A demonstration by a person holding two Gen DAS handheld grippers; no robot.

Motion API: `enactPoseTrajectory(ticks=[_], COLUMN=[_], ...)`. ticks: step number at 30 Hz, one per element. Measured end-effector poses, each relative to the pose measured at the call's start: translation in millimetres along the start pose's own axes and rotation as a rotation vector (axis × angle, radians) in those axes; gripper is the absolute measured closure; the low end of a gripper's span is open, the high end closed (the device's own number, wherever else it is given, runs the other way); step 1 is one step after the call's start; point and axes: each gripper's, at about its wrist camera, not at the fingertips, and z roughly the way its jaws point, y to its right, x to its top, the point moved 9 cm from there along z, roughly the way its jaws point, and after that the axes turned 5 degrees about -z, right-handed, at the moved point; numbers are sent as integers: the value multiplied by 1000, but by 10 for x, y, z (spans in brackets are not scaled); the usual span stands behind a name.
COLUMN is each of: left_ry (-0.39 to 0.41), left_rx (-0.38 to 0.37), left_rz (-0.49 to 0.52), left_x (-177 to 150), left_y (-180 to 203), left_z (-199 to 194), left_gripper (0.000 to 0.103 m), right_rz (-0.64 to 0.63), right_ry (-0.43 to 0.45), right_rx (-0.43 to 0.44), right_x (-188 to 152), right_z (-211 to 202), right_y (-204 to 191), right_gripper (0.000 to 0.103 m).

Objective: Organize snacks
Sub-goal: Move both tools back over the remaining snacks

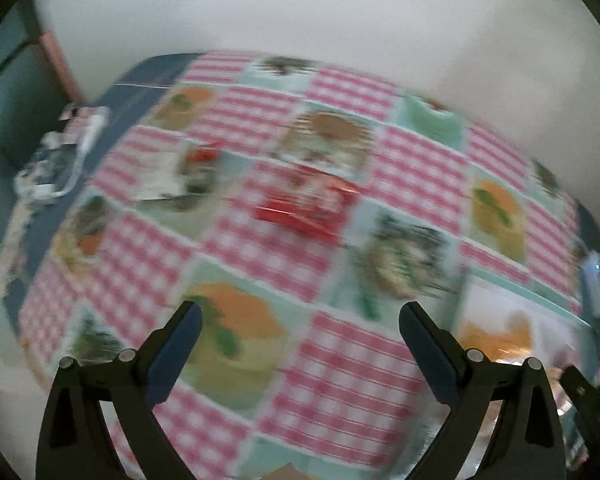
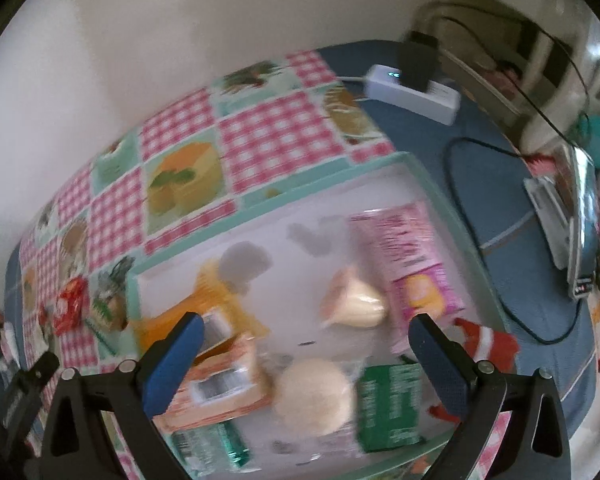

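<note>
My left gripper hangs over the checked tablecloth with its jaws spread wide and nothing between them; my right gripper is just as wide apart and empty above the white tray, where most of the snacks already lie — a pink packet, an orange one, a green box, a round bun.

The next job, as I judge it, is the red snack packet, which lies flat on the cloth ahead of the left jaws, well apart from the tray. Beyond it to the left sits a white-and-red packet, also outside.

The red packet's long axis runs across the view, tilting down toward the right, though blur hides which end is its top. I'd turn the wrist so the pads close across the short width, come down at the middle, and pinch gently — crinkly film slips and bunches.
</note>
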Motion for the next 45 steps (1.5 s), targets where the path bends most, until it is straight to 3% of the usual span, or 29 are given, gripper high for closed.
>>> enactPoseTrajectory(ticks=[11, 20, 27, 32, 34, 38, 42, 45], left_ry=[117, 202, 233, 227, 262, 232, 232, 217], left_rx=[208, 287, 266, 248, 209, 132, 138, 88], left_rz=[-9, -72, -112, -113, -82, -52, 38, 95], left_x=[446, 712, 871, 915, 964, 1029, 1181, 1331], left_y=[-959, -1736, -2096, -2205, -2184, -2188, -2228, -2222], left_z=[-122, -241, -223, -146, -105, 138, 313, 385], left_gripper=[4, 4, 4, 4, 4, 4, 4, 4], right_rz=[-252, -279, -262, -315, -338, -366, -387, -360], right_ry=[20, 100, 125, 133, 139, 159, 168, 152], right_rx=[115, 210, 254, 260, 259, 262, 265, 298], right_x=[-262, -276, -295, -343, -360, -358, -335, -305], right_z=[-198, -421, -368, -279, -256, -194, -123, -45], right_y=[-1330, -1888, -2146, -2346, -2405, -2518, -2576, -2603], right_gripper=[0, 0, 0, 0, 0, 0, 0, 0])
